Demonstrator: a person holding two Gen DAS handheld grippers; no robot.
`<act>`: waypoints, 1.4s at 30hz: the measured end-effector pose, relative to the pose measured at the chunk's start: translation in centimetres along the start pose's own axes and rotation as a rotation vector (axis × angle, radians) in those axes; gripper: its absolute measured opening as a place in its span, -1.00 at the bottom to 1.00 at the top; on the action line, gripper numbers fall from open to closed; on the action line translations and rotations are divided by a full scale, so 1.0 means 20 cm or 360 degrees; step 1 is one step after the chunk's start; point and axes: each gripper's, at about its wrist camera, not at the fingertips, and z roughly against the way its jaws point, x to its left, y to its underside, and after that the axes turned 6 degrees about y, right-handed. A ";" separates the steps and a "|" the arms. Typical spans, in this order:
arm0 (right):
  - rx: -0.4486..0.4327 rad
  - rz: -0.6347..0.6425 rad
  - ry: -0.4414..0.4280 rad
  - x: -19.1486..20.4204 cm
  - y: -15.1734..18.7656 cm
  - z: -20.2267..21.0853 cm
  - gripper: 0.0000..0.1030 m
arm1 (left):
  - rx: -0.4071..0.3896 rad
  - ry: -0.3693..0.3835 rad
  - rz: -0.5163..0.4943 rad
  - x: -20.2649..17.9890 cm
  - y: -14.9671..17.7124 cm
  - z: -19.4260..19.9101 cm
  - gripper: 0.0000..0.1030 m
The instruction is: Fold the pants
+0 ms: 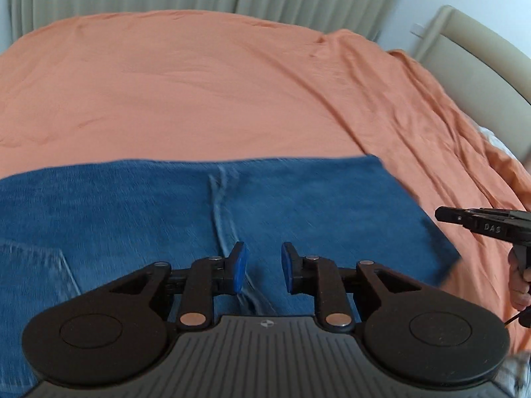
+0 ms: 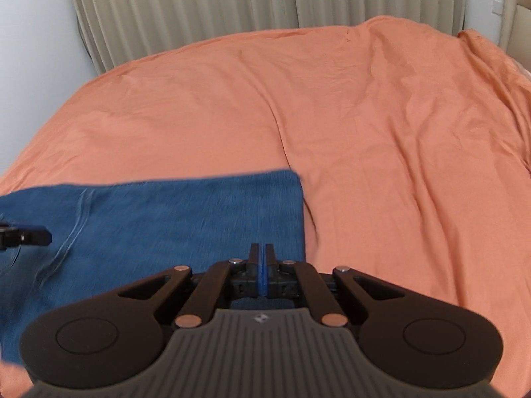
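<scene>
- Seen along the left gripper, the jeans lie flat on the orange bedsheet, spreading directly under and ahead of the fingers.
- Its blue pads stand a little apart with nothing between them; only denim shows through the gap, and no cloth is pinched.
- A raised seam runs away from just ahead of the left pad, and a stitched pocket sits off to the left, so this looks like the seat end of the garment.
- Over at the right edge, the other tool pokes in just past the jeans' right border, with part of a hand below it.
- From the right gripper, the pads are pressed together and hold nothing; the denim's right edge runs just ahead and slightly to the right of the tips.
- Bare sheet fills everything to the right of and beyond the tool; a pale curtain hangs behind.
- Judging by its look, the denim is thick, fairly heavy and soft rather than stiff. It should drape and hold a crease, and is not slippery or fragile.
- I would grasp near the corners, at a hem or seam where layers stack, pinching through every layer so the lower one does not stay behind.
- Lifting both corners evenly should stop the weight sagging in the middle.
</scene>
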 end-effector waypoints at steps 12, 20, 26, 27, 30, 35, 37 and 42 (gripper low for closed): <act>0.0083 -0.0129 0.0036 -0.03 0.31 -0.13 -1.00 | 0.0105 -0.0155 0.0200 0.02 0.17 -0.13 -0.76; 0.0076 -0.0091 0.0051 -0.02 0.34 -0.17 -1.00 | 0.0106 -0.0215 0.0195 0.01 0.18 -0.17 -0.75; -0.0033 -0.0031 0.0084 0.01 0.35 -0.09 -1.00 | 0.0040 -0.0179 0.0150 0.00 0.20 -0.04 -0.55; -0.0068 -0.0016 0.0082 0.01 0.35 -0.06 -1.00 | 0.0025 -0.0168 0.0162 0.01 0.21 0.00 -0.48; -0.0167 0.0026 0.0041 0.04 0.34 0.03 -0.59 | -0.0017 -0.0152 0.0209 0.06 0.24 0.14 -0.42; -0.0228 0.0186 -0.0065 0.18 0.30 0.12 -0.51 | -0.0153 -0.0133 0.0449 0.22 0.27 0.42 -0.09; -0.0220 0.0222 -0.0132 0.25 0.29 0.16 -0.51 | -0.0221 -0.0144 0.0573 0.32 0.30 0.53 0.01; -0.0234 0.0407 -0.0250 0.50 0.21 0.23 -0.51 | -0.0435 -0.0257 0.0953 0.59 0.43 0.79 0.01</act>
